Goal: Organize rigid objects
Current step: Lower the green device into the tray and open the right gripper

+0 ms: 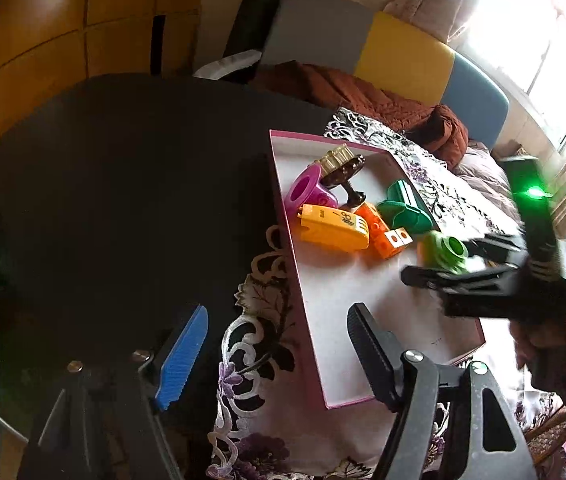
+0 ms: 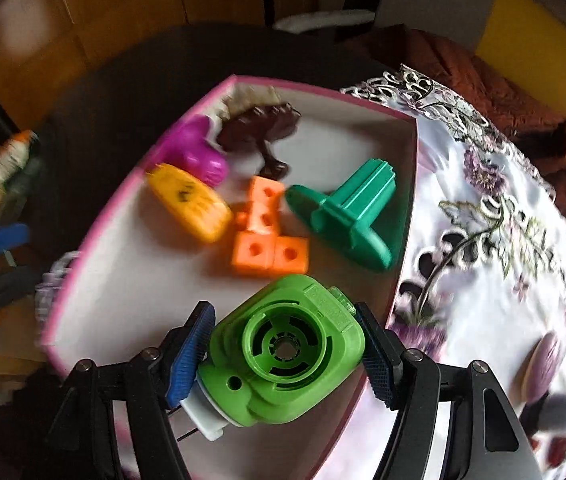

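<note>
My right gripper is shut on a light green toy camera and holds it over the near right part of a pink-rimmed white box. The same camera and right gripper show in the left wrist view, above the box. In the box lie a yellow piece, orange cubes, a teal piece, a magenta piece and a brown stand. My left gripper is open and empty at the box's near left edge.
The box sits on a floral white cloth that covers part of a dark round table. A rust-brown blanket and coloured cushions lie beyond. Bottles stand at the far left in the right wrist view.
</note>
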Demonstrator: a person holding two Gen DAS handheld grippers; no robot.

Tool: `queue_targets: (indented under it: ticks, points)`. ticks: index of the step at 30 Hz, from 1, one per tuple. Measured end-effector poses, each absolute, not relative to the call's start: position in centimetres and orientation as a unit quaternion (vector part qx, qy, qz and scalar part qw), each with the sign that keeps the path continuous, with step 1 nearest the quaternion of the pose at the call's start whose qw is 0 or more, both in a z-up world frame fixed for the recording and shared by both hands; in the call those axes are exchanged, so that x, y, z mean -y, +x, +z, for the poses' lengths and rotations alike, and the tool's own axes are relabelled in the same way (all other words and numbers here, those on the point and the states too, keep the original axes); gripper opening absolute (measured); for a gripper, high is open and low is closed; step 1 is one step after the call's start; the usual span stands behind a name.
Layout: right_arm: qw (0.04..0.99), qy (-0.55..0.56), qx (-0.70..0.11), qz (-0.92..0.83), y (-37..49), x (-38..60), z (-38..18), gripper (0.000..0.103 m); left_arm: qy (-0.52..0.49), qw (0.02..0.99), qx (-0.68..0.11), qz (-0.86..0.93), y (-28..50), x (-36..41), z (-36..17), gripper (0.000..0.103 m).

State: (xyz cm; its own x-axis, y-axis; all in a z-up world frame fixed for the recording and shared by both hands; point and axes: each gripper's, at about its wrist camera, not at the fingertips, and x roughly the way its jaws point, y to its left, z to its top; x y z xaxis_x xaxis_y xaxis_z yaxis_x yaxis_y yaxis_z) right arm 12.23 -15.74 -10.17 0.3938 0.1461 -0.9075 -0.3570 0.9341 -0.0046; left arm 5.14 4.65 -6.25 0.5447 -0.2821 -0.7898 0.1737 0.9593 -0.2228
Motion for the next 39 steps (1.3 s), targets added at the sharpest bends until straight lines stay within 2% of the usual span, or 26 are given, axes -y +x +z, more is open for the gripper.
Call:
queue_targets:
  ticks: [7,19,39]
  points:
    - [0.849,-0.127,-0.500,0.116,14.9,15.5,-10.5,0.068,-0.054,0.876,-0.462,-0.131,5.2,-4.5,-6.5,0.073]
    - [0.870,-0.089,-0.469,0.128,13.8,15.8,-9.2,0.091,-0.039,0.882,-0.452,-0.128,4.9,-4.0,-5.9,0.073]
    - [0.898,-0.013,-0.431,0.085,9.2,18.9,-6.8,0.092,0.000,0.897,-0.423,-0.126,3.3,-2.5,-4.2,0.073]
